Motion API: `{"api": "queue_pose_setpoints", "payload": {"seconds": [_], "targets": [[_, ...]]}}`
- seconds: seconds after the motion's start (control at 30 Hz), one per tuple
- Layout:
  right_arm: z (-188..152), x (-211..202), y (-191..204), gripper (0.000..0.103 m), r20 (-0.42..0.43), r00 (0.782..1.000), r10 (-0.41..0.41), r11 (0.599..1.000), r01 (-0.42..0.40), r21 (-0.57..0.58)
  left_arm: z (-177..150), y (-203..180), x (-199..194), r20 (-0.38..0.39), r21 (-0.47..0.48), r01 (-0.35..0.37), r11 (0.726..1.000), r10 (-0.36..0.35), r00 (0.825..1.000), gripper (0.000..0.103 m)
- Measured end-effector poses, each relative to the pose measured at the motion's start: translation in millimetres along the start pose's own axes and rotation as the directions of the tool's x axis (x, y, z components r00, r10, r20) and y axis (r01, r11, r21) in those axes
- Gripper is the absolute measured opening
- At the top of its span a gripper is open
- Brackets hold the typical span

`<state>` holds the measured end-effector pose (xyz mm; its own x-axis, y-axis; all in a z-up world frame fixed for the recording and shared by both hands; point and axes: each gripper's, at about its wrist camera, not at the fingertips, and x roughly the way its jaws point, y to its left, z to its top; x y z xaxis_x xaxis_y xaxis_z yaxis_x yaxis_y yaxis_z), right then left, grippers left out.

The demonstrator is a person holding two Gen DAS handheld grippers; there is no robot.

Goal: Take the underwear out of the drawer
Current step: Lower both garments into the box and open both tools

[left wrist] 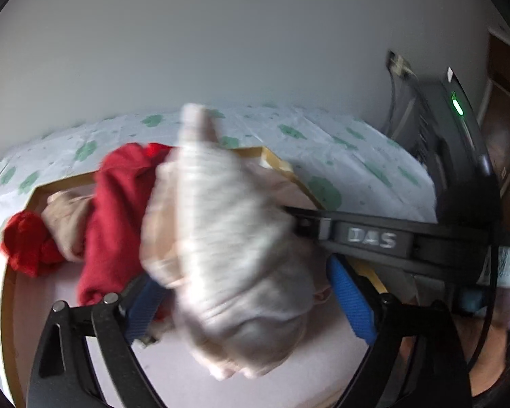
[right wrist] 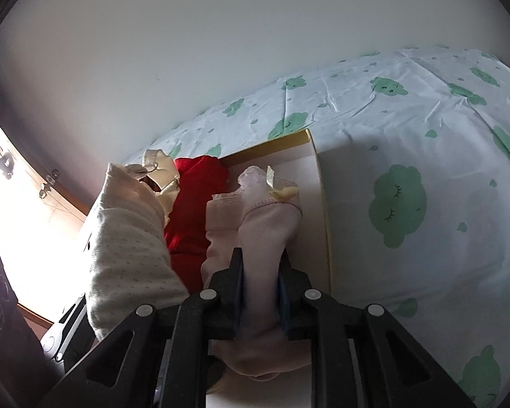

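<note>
The left gripper [left wrist: 244, 306] stands with its jaws wide; a pale cream dotted garment [left wrist: 227, 238] hangs, blurred, between the blue pads [left wrist: 352, 302] in the centre of the left wrist view, and neither pad visibly presses on it, so whether it is slipping free or only draped there cannot be told. The right gripper [right wrist: 260, 292] is narrowed tightly on a pale pink piece of underwear [right wrist: 265, 217] with a small cream bow, low in the centre of the right wrist view; its upper part rises over the drawer [right wrist: 324, 210], a shallow gold-rimmed box lying on a green-patterned bedsheet [right wrist: 425, 170]. A red garment [right wrist: 193, 210] and a beige one [left wrist: 68, 224] lie inside the drawer, the red partly spilling over the rim at the left of the left wrist view.

The risks, as I judge them: the cream garment may drop back into the drawer rather than outside it, since nothing pinches it; the pink piece touches the red cloth on its left side, so a lift could drag that garment along if the fabrics catch; the grip sits low on the pink piece, so its loose upper part may snag on the drawer's edge; the light drawer may shift on the soft sheet if cloth tugs it.
</note>
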<state>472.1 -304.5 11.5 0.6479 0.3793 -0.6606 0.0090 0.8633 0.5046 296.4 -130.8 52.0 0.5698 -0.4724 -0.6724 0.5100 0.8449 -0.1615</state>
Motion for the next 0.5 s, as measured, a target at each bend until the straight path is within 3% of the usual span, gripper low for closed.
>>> {"api": "queue_pose_setpoints", "payload": {"seconds": [0.03, 0.07, 0.17, 0.2, 0.33, 0.5], "targets": [[-1, -3, -1, 0.025, 0.009, 1.000, 0.005, 1.000, -0.005, 0.013, 0, 3, -6, 0.011, -0.018, -0.003, 1.000, 0.003, 1.000, 0.093], [-2, -8, -3, 0.035, 0.033, 0.999, 0.010, 0.999, -0.011, 0.031, 1, 8, -14, 0.034, -0.041, 0.004, 0.999, -0.003, 0.999, 0.093], [-7, -30, -10, 0.057, 0.148, 0.988, 0.050, 0.996, -0.061, 0.068, 0, 19, -28, 0.075, -0.085, -0.004, 0.996, 0.011, 0.997, 0.096], [-9, -36, -10, 0.060, 0.182, 0.982, 0.048, 0.996, -0.061, 0.069, -1, 22, -31, 0.081, -0.093, -0.013, 0.996, 0.021, 0.997, 0.096], [-17, -60, -10, 0.061, 0.287, 0.955, 0.069, 0.994, -0.089, 0.059, -8, 23, -36, 0.073, -0.088, -0.039, 0.995, 0.046, 0.996, 0.096], [-28, -68, -7, 0.061, 0.299, 0.952, 0.065, 0.995, -0.084, 0.052, -15, 18, -33, 0.063, -0.061, -0.087, 0.994, 0.091, 0.994, 0.096]]}}
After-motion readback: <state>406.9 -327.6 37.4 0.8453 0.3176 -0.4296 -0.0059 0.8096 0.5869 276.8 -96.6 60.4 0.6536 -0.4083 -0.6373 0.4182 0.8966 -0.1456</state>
